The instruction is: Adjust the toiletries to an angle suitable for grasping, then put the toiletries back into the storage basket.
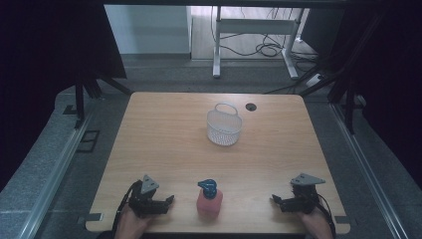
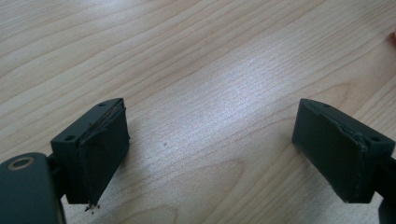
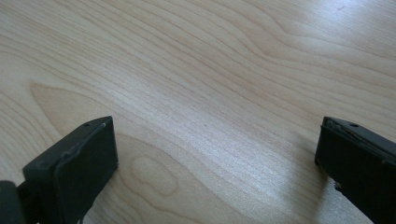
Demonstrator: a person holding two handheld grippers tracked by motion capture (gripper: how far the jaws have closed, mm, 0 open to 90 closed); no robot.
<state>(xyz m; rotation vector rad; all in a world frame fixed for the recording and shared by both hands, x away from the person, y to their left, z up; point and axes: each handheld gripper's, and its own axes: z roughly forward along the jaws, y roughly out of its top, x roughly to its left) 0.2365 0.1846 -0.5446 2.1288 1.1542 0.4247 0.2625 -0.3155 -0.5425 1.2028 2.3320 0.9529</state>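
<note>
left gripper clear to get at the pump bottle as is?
Probably yes. The left gripper is open and holds nothing, and the bottle stands just beside it near the table's front edge, with bare wood between. The basket sits well behind.

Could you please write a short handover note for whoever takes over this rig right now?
Left hand-held gripper: open, holding nothing, resting at the near left of the light wooden table.
Right hand-held gripper: open, holding nothing, at the near right.
Pink plastic pump bottle with a blue top: upright between the two, near the front edge, untouched.
White mesh basket with a handle: farther back, empty as far as can be seen.
Done: nothing yet.
Left: probably gripping the bottle and placing it in the basket.
</note>
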